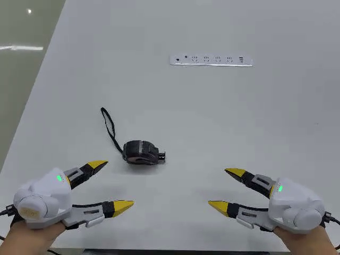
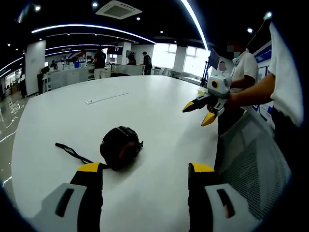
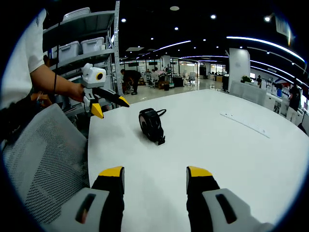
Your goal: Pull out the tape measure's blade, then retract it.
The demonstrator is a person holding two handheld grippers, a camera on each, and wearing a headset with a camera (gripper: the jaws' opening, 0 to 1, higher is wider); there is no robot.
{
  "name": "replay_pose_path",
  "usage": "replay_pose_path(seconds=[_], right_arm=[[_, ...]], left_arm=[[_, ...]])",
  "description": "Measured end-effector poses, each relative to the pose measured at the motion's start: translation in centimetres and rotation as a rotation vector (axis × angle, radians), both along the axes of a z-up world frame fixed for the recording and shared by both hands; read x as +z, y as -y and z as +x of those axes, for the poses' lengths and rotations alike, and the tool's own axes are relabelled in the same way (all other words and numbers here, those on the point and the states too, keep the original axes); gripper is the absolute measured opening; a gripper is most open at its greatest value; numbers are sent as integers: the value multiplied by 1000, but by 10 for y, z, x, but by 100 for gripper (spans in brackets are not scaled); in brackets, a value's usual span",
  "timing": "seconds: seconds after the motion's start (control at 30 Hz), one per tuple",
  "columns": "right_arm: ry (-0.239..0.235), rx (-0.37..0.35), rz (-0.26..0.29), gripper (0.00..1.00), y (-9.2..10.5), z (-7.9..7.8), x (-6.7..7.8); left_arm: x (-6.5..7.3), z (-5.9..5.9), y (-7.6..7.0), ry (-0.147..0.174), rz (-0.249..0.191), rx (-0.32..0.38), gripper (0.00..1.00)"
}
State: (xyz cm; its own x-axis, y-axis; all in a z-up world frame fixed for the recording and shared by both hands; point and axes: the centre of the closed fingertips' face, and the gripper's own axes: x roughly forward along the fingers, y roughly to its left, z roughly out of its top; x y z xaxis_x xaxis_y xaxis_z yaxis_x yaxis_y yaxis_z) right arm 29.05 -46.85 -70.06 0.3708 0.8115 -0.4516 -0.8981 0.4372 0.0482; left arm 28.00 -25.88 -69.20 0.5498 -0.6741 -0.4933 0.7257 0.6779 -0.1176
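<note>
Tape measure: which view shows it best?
The head view: the tape measure lies whole, strap and blade tip both plain. The right gripper view faces its tip end; the left gripper view, its strap side.

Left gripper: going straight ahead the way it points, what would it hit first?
Probably the tape measure, lying just ahead of the left gripper, off-centre toward one jaw; it might only be clipped.

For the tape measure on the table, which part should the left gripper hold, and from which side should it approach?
Probably the case, across its two flat sides, coming from the strap end, where the left gripper is. It stands on its narrow edge, so both faces are free, and the blade hook points toward the right gripper, so it is clear for pulling.
</note>
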Motion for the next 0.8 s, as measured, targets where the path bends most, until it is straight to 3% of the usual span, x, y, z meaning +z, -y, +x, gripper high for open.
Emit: replay_pose_path(seconds=[0.17, 0.8], right_arm=[[-6, 10, 16, 51, -5, 7, 0], [-6, 76, -3, 51, -18, 27, -11]], left_arm=[[0, 7, 1, 2, 12, -27, 69], [-5, 30, 8, -2, 72, -120, 70]])
